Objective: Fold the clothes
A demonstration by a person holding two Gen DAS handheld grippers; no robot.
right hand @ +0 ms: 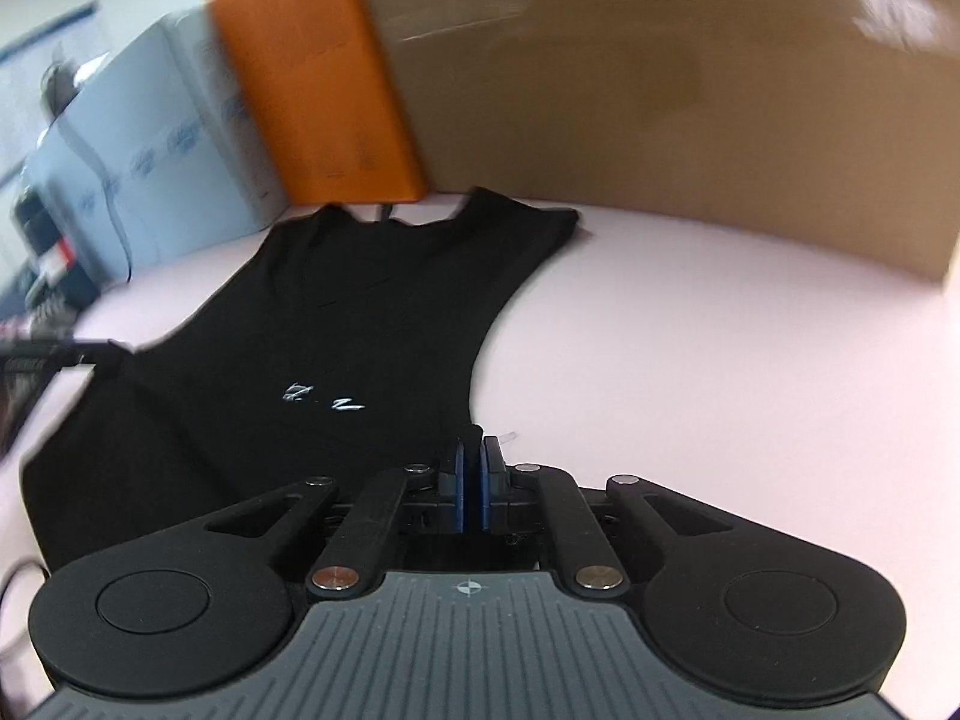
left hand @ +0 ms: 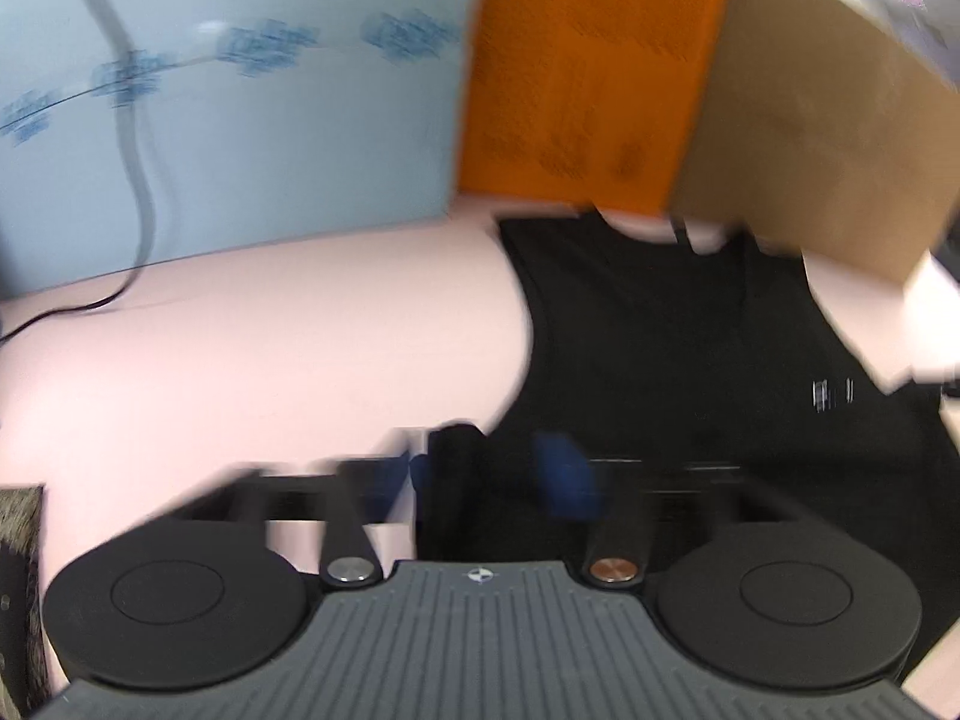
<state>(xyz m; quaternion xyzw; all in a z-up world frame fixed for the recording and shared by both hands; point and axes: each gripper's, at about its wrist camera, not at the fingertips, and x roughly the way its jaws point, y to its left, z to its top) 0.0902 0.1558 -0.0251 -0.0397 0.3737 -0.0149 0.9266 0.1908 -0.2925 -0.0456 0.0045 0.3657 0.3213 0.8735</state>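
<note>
A black sleeveless top (right hand: 336, 324) lies spread on the pale pink table (right hand: 720, 360), neck hole toward the far boxes, small white print on its chest. My right gripper (right hand: 477, 456) is shut, its blue pads pinching the top's side edge below the armhole. In the left wrist view the top (left hand: 690, 348) fills the right half. My left gripper (left hand: 498, 468) is blurred; its blue pads stand apart with a fold of the top's edge between them.
An orange panel (left hand: 588, 72), a cardboard box (left hand: 828, 138) and a light blue box (left hand: 240, 108) stand along the table's far side. A black cable (left hand: 90, 306) runs over the far left of the table (left hand: 240, 348).
</note>
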